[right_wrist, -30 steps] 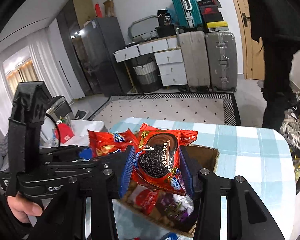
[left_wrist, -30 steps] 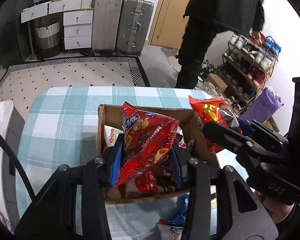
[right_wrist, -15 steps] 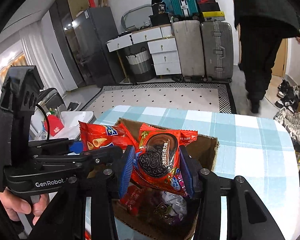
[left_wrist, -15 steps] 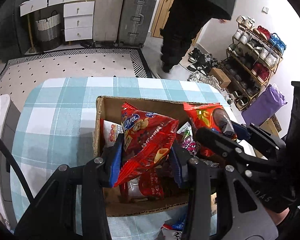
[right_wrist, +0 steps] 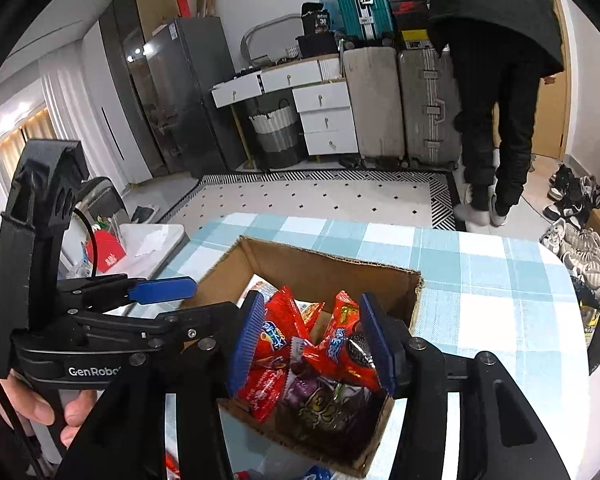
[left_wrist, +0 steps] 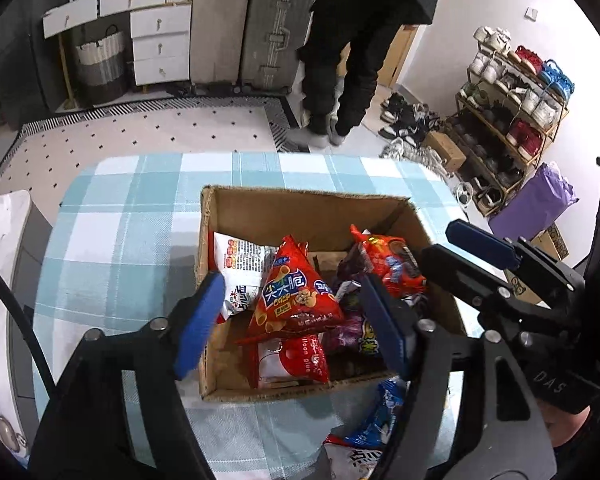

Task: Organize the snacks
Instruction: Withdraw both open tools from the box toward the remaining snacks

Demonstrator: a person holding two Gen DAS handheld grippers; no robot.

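A cardboard box (left_wrist: 300,208) (right_wrist: 328,264) sits on the blue checked table and holds several snack bags. A red cone-snack bag (left_wrist: 292,296) (right_wrist: 274,332) lies on top in the box's middle. A red Oreo bag (left_wrist: 392,256) (right_wrist: 348,348) lies beside it on the right. My left gripper (left_wrist: 296,328) is open and empty above the box's near side. My right gripper (right_wrist: 312,344) is open and empty above the box, also visible in the left wrist view (left_wrist: 460,256).
A blue snack bag (left_wrist: 380,416) lies on the table in front of the box. A person in black (left_wrist: 352,40) stands past the table near suitcases (left_wrist: 276,28). A shoe rack (left_wrist: 512,108) stands at the right. A white unit (left_wrist: 4,264) stands left of the table.
Both grippers opened and let their bags go: the red cone-snack bag and the Oreo bag now lie in the box. The person behind walked left.
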